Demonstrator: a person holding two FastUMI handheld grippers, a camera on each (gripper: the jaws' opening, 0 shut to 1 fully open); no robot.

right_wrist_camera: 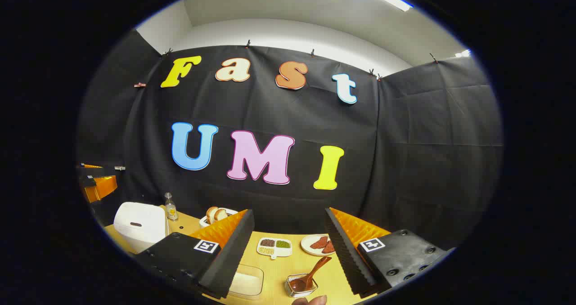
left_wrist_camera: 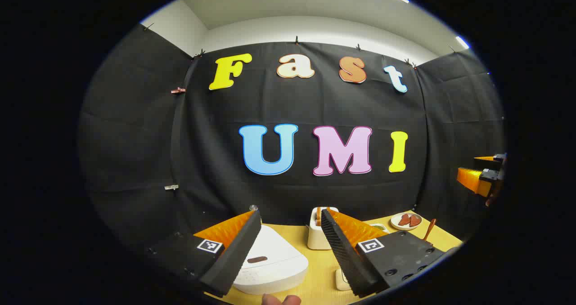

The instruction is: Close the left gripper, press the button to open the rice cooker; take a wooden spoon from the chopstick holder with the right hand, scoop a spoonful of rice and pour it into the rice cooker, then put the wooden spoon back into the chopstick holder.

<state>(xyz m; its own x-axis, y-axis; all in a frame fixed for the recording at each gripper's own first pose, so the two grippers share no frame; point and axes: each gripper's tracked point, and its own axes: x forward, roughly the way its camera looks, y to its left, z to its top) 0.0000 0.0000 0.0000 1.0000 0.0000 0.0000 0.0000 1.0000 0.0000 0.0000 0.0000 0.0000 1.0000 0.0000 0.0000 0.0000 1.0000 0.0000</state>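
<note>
A: Stock, left gripper view, left to right?

B: Left gripper [left_wrist_camera: 290,217] low in the view, jaws wide apart, nothing between them. White rice cooker [left_wrist_camera: 270,262] at six o'clock, lid down, on the yellow table [left_wrist_camera: 321,269]. White toaster [left_wrist_camera: 317,235] just right of it, between the fingers. Plate of reddish slices [left_wrist_camera: 406,221] at four o'clock, with a wooden spoon's handle [left_wrist_camera: 429,230] sticking up beside it. Right gripper at three o'clock, held high, well apart from everything.

A: Right gripper view?

B: Left gripper [right_wrist_camera: 96,181] at nine o'clock. Rice cooker [right_wrist_camera: 139,224] at eight o'clock, closed. Small bottle [right_wrist_camera: 170,208] just right of it, then toaster with bread slices [right_wrist_camera: 216,214] at seven. Right gripper [right_wrist_camera: 288,217] low in the view, jaws wide apart, empty. Clear box with white contents [right_wrist_camera: 246,282] at six. Four-part dish of grains [right_wrist_camera: 274,246] between the fingers. Wooden spoon [right_wrist_camera: 310,275], bowl down in a small clear holder [right_wrist_camera: 300,286], at six. Plate of reddish slices [right_wrist_camera: 320,244] beyond it.
</note>
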